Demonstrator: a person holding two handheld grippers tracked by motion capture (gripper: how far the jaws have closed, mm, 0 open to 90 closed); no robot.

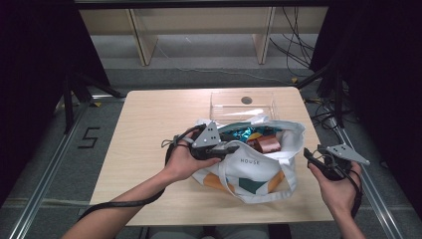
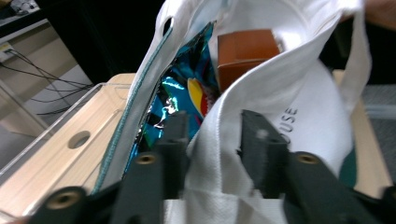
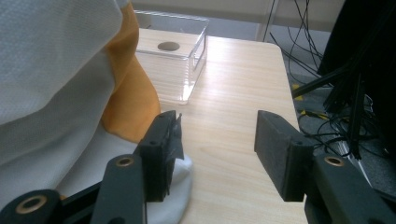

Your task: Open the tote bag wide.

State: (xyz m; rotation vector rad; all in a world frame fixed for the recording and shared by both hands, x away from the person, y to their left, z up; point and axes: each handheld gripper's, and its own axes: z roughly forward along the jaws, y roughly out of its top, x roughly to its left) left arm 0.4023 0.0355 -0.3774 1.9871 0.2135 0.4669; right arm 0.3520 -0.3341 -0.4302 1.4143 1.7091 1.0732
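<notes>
Tote bag (image 1: pixel 259 167): white cloth, printed with teal and orange shapes and the word HOUSE; lying on the wooden table (image 1: pixel 149 129) toward the near right, mouth gaping toward the far side.
Bag contents: crinkled teal foil packet (image 2: pixel 180 93) against the far wall of the bag, brown box (image 2: pixel 245 49) just beside it, both poking out at the mouth.
Left gripper (image 1: pixel 234 148): held at the near rim of the bag's mouth, pointing right across the table; near wall of the cloth bunched between the two black jaws, one jaw inside the bag by the foil, the other outside over the printed face.
Left jaws: no earlier look to compare; cloth between them and apparently pressed by both pads, though blur in the left gripper view leaves the contact on the outer pad a little uncertain.
Right gripper (image 1: pixel 311 155): held just beside the bag's right end, off the table's right edge in the high view.
Right jaws: standing apart, bare tabletop between them; left-hand pad close against white cloth at the bag's bottom corner, nothing clamped.
Clear plastic box (image 1: pixel 243 105): on the table's far side, just behind the bag, a round hole showing in the tabletop beneath it.
Orange patch (image 3: pixel 130 93): on the bag's end, near the right gripper.
</notes>
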